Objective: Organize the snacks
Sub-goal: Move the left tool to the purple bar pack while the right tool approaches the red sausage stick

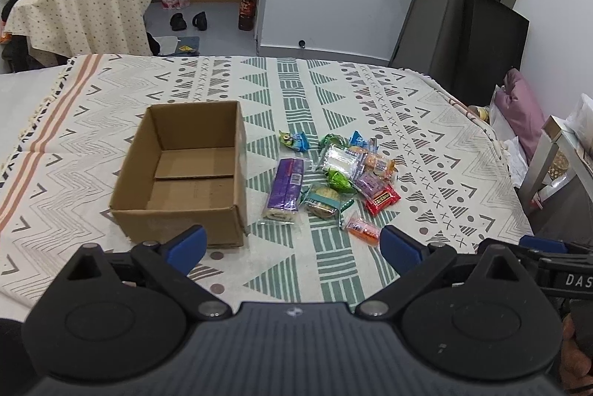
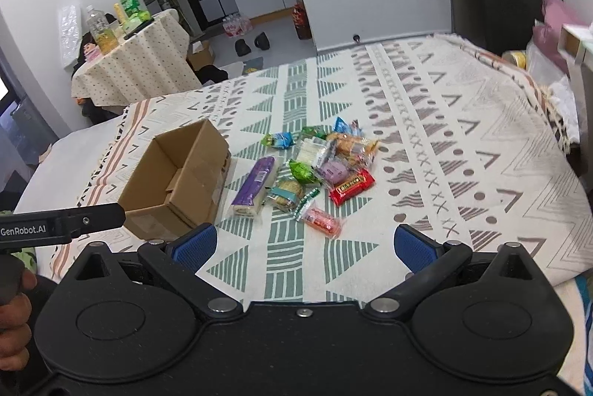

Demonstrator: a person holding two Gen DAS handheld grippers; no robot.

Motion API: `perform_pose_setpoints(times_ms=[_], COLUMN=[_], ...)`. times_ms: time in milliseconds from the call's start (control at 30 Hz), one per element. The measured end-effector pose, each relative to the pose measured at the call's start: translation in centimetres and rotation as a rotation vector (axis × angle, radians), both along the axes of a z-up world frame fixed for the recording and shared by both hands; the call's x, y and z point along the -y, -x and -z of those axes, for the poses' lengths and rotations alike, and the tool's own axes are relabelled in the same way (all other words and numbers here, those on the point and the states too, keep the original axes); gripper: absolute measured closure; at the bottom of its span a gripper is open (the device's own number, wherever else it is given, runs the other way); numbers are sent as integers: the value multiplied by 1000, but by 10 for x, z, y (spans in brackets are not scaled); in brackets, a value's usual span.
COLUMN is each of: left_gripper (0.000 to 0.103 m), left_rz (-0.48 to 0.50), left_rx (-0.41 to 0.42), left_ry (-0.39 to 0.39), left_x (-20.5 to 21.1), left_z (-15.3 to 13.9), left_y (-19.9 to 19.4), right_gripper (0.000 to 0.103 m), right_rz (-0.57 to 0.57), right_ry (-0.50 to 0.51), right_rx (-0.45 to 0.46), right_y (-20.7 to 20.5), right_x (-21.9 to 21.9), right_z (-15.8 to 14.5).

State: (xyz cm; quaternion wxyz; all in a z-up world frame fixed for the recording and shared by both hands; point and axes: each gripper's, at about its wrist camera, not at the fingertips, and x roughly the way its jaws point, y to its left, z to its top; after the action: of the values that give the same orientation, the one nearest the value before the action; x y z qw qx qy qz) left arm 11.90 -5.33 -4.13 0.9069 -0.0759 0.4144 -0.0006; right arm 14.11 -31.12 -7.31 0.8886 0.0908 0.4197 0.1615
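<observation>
1. Both tongs wide apart, empty: left tongs (image 1: 291,246), right tongs (image 2: 304,244), hovering over the bed (image 1: 426,136) near the snacks
2. Snacks (image 1: 333,173) heaped on the bed, just right of the box; wrappers overlap, so a grab may catch two or slip off
3. Orange packet (image 1: 363,227) nearest the tongs
4. Cardboard box (image 1: 178,210) open and empty; soft bedding could let it tip if nudged

The right wrist view shows the words "GenRobot.AI" in white on the black bar of the left gripper (image 2: 61,223). The left wrist view shows white letters "DAS" on the black body of the right gripper (image 1: 572,279), w/ the rest cut off at the edge. The snack wrappers (image 2: 318,170) have print on them, but it's too small & blurry to read.
</observation>
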Motion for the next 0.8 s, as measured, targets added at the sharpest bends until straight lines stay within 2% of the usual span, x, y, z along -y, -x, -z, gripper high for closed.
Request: perform_pose_setpoints(times_ms=[133, 433, 600, 667, 800], left_gripper=[8, 21, 35, 38, 41], left_rz=[14, 28, 34, 33, 28], left_rx=[-10, -51, -85, -101, -125], left_ry=[0, 25, 40, 43, 46], left_x=[6, 14, 17, 18, 20], left_z=[9, 32, 48, 54, 68], left_y=[-14, -47, -65, -73, -88], right_gripper=[1, 22, 33, 39, 44], right_rz=[8, -24, -41, -43, -43], right_ry=[-26, -81, -110, -121, -131], right_rx=[-27, -105, -155, -180, -214], right_y=[-11, -44, -61, -69, -83], right_x=[5, 4, 1, 0, -1], right_z=[12, 37, 57, 66, 80])
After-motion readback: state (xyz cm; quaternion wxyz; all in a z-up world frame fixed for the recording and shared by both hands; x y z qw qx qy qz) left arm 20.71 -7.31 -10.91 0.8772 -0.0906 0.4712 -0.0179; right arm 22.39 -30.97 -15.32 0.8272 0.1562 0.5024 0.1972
